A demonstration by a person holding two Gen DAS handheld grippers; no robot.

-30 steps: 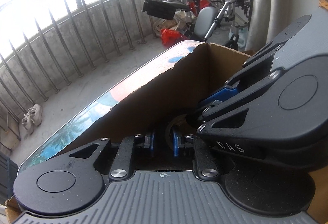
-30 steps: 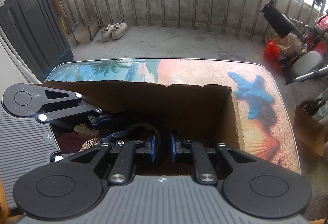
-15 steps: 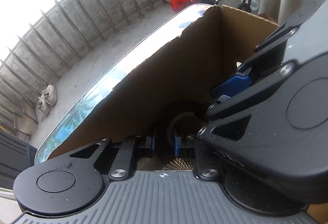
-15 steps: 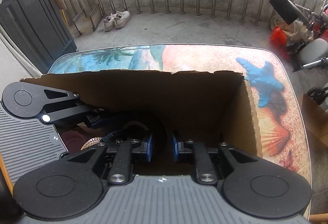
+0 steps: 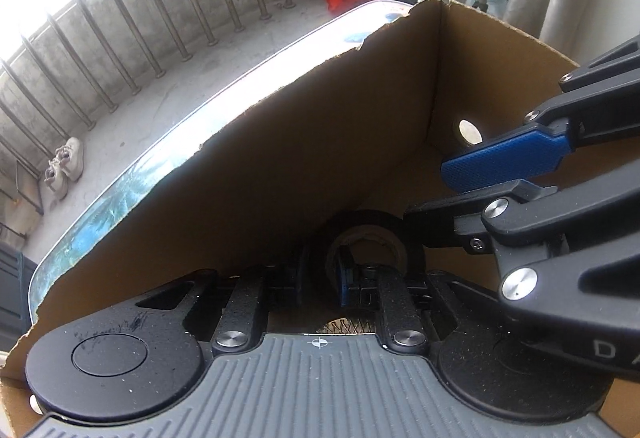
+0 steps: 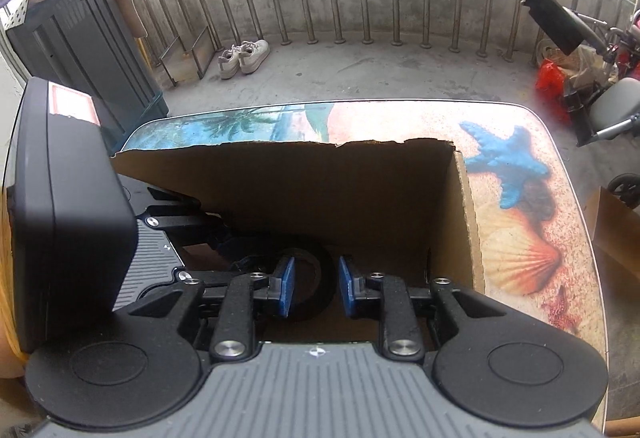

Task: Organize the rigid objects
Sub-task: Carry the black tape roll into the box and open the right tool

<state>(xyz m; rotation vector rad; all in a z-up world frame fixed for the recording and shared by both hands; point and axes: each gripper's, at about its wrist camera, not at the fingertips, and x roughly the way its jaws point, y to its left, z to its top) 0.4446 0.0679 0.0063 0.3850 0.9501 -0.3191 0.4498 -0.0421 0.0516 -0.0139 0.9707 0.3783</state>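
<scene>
A black tape roll (image 5: 370, 228) stands on edge low inside a brown cardboard box (image 5: 280, 157). My left gripper (image 5: 320, 278) is shut on the roll's wall, with one blue pad (image 5: 346, 278) inside the core. In the right wrist view the roll (image 6: 320, 262) lies just beyond my right gripper (image 6: 316, 288). Its jaws are opening, and the blue pads (image 6: 286, 290) stand apart without pressing on the roll. The left gripper (image 6: 240, 252) reaches in from the left there. The right gripper (image 5: 430, 193) enters the left wrist view from the right.
The box (image 6: 300, 189) sits on a table (image 6: 520, 258) printed with a starfish and shells. A woven item (image 5: 344, 326) lies under the roll. Beyond are a railing, white shoes (image 6: 244, 55), a dark cabinet (image 6: 80, 49) and a wheelchair (image 6: 600, 93).
The right gripper's pads have spread apart and come off the roll's wall. The left wrist view has tipped further down into the box, still with the roll in its grip.
</scene>
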